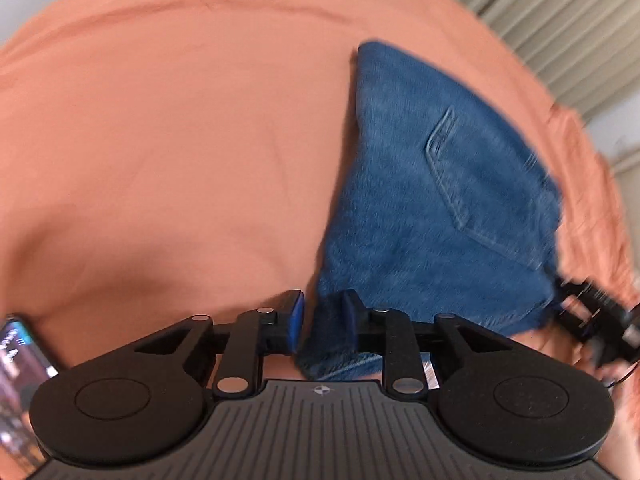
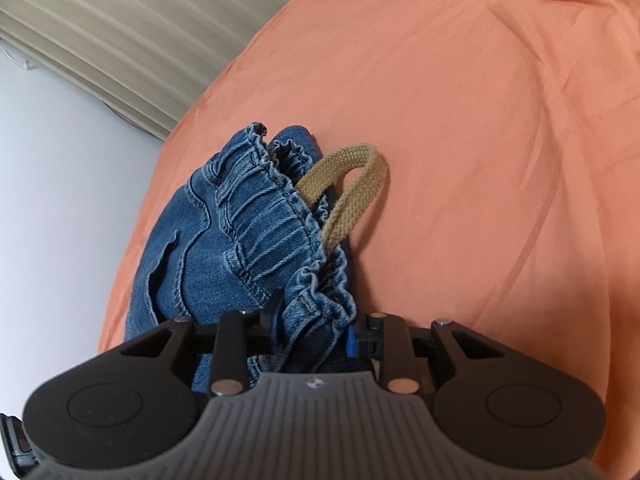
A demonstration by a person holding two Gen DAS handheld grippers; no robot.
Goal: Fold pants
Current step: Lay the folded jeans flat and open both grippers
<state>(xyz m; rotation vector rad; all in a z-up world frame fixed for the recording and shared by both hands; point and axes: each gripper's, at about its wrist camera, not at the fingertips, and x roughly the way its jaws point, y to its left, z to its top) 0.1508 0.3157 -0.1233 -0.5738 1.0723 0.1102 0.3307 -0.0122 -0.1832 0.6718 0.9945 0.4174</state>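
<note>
Blue denim pants (image 1: 440, 184) lie folded on an orange bed sheet (image 1: 160, 140), back pocket facing up. My left gripper (image 1: 323, 318) straddles their near left corner. A fold of denim sits between the blue pads, and the left pad stands clear of the cloth, so this gripper is open. My right gripper (image 2: 314, 320) is shut on the gathered elastic waistband of the pants (image 2: 224, 248), which bunches up between its fingers. A tan drawstring loop (image 2: 352, 184) sticks out of the waistband. In the left wrist view the right gripper (image 1: 568, 300) shows blurred at the pants' right corner.
The orange sheet (image 2: 480, 160) spreads wide to the left of and beyond the pants. A phone (image 1: 20, 360) with a lit screen lies at the near left edge. Beige pleated curtains (image 2: 100, 40) and a white wall (image 2: 60, 200) stand past the bed's edge.
</note>
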